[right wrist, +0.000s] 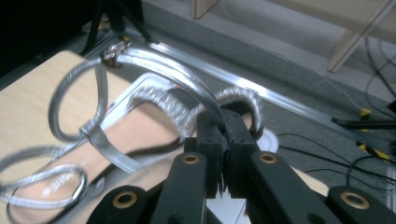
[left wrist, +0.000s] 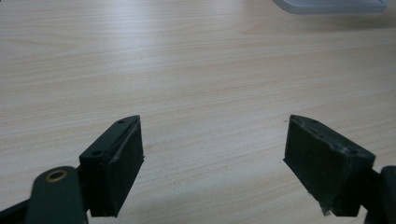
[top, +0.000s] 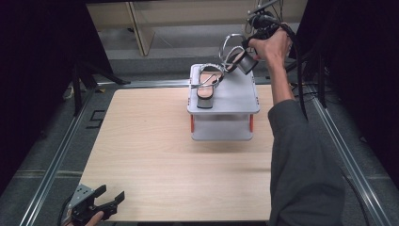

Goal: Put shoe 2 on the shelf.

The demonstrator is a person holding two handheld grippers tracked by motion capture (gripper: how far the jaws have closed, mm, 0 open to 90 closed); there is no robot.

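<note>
Above grey two-tier plastic rack (top: 235, 96) on wooden worktop (top: 155, 155), right gripper (right wrist: 225, 140) fingers pinch silver strappy sandal (top: 234, 54) w/ tan insole by back strap; left gripper (left wrist: 212, 154) fingers spread, near worktop's front edge.

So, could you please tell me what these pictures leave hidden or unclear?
- Held sandal, right gripper view: motion-blurred straps; the closed right gripper covers the grasp point.
- Grey stand, high view: the top tier hides its lower shelf.
- Left gripper, high view: cut off by the bottom edge.
- Second sandal, high view: too small for detail.
</note>
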